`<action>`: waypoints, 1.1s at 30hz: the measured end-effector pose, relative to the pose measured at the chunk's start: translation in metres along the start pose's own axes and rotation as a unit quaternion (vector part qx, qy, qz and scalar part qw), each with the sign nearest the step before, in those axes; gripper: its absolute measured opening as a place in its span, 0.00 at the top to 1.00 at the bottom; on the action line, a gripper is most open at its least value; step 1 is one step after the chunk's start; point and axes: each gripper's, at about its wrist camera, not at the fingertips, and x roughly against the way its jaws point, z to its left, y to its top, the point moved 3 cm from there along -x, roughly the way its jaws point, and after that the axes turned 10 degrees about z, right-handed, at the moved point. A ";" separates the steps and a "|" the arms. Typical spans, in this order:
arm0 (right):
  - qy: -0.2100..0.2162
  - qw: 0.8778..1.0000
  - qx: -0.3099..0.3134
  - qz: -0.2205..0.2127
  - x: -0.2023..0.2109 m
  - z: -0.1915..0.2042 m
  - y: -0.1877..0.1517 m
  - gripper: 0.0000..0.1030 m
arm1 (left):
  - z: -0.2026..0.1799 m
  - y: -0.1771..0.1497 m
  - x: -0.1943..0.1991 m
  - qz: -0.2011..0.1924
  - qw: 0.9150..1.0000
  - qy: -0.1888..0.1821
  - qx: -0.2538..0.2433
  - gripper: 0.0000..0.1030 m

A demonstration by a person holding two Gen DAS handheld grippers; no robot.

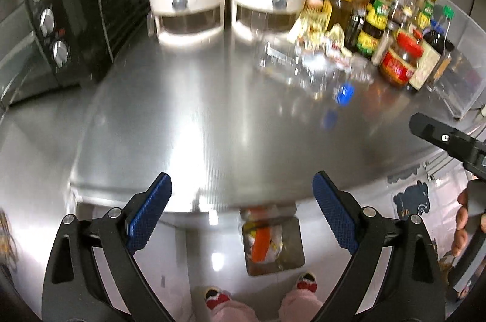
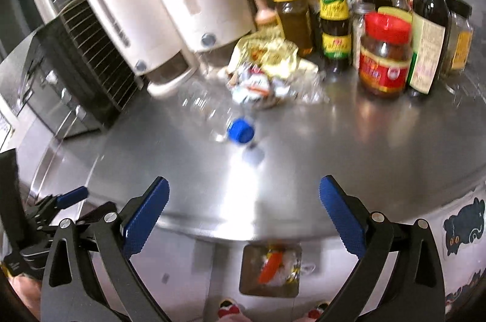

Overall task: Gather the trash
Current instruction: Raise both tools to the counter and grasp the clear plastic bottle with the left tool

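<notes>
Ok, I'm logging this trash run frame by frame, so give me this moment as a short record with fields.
surface: steel counter
left gripper: open, empty, at the counter's front edge
right gripper: open, empty, at the front edge
trash on counter: clear plastic bottle with blue cap lying down; crumpled wrappers behind it
trash bin: square, on the floor below the edge, already holding waste
not trash: red-lidded jar and sauce bottles, upright at back right
blur: bottle outline unclear
</notes>
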 end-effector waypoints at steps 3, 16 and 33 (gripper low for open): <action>-0.010 1.000 -0.002 -0.012 0.001 -0.006 0.021 0.04 | -0.003 0.025 0.006 -0.015 1.000 0.000 0.000 0.14; -0.027 0.999 -0.019 -0.031 -0.025 -0.048 0.109 0.18 | -0.036 0.118 -0.016 -0.038 0.999 0.004 -0.002 0.14; -0.054 0.998 -0.028 0.007 -0.089 -0.078 0.135 0.30 | -0.054 0.157 -0.105 0.019 0.998 0.049 0.018 0.19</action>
